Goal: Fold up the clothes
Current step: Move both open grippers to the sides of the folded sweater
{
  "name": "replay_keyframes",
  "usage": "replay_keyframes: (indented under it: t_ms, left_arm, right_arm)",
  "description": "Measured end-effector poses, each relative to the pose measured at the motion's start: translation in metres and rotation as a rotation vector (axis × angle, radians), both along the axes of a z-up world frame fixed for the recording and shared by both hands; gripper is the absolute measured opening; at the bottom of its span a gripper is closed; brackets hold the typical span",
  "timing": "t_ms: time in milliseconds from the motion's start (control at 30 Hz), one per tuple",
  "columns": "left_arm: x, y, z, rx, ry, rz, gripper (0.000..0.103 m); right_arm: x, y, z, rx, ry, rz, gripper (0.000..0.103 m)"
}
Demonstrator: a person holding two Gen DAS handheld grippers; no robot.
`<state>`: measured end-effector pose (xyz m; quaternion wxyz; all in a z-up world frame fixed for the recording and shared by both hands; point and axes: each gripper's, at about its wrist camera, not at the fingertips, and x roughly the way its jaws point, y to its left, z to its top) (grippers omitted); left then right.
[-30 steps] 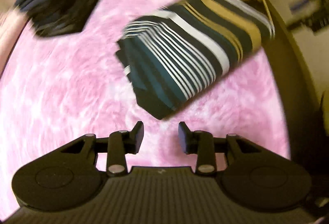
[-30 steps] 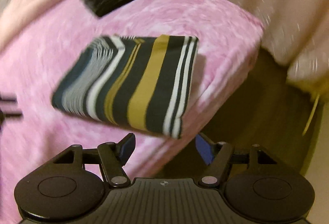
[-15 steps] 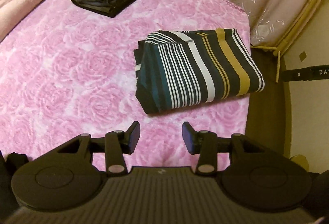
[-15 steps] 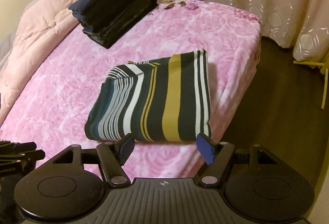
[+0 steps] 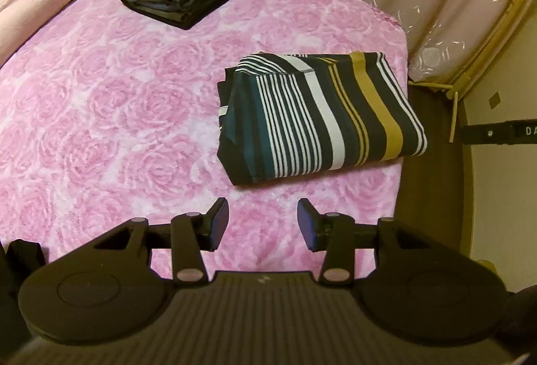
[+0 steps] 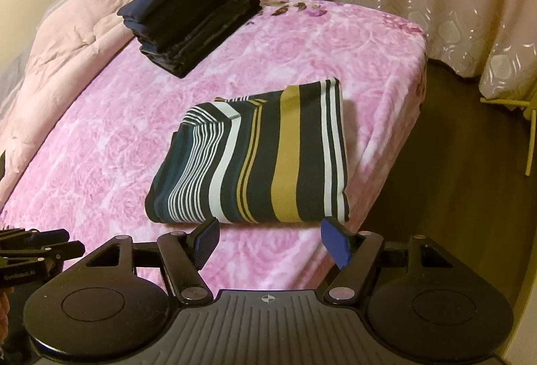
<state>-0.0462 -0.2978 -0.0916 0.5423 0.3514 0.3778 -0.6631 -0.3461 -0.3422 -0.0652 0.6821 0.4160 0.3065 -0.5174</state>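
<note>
- Striped garment (image 5: 322, 116), navy with white and mustard bands, lies folded on the pink rose-patterned blanket (image 5: 110, 116) near the bed's foot corner
- Left gripper (image 5: 263, 224) hovers just short of it, fingers spread, holding nothing
- Right gripper (image 6: 268, 239) is likewise released, its blue pads (image 6: 334, 242) at the garment's near edge
- Dark folded stack (image 6: 188, 29) sits well apart, farther up the bed

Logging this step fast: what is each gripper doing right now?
Left gripper: open, holding nothing.
Right gripper: open, holding nothing, just short of the folded striped cloth.
</note>
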Motion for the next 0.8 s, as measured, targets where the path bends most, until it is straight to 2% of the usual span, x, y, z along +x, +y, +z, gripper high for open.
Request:
replay_keyframes:
  t_ms: [400,467,600,733,800]
  left_arm:
    - [-0.008,-0.001,-0.001,0.001,-0.023,-0.024,0.041]
    - [-0.01,-0.002,-0.002,0.001,-0.026,-0.033,0.041]
    - [-0.015,0.001,-0.006,-0.029,-0.06,-0.071,0.047]
    - [-0.029,0.008,-0.019,-0.048,-0.171,-0.166,0.051]
    - [-0.041,0.011,-0.027,-0.067,-0.232,-0.246,0.052]
  right_arm:
    - [-0.006,0.002,-0.002,0.01,-0.001,-0.019,0.07]
    - [-0.006,0.003,-0.003,0.007,0.023,-0.003,0.07]
    - [0.009,0.01,-0.009,-0.036,0.154,0.144,0.07]
    - [0.025,0.016,-0.023,-0.078,0.296,0.328,0.07]
    - [0.029,0.012,-0.035,-0.083,0.319,0.412,0.07]
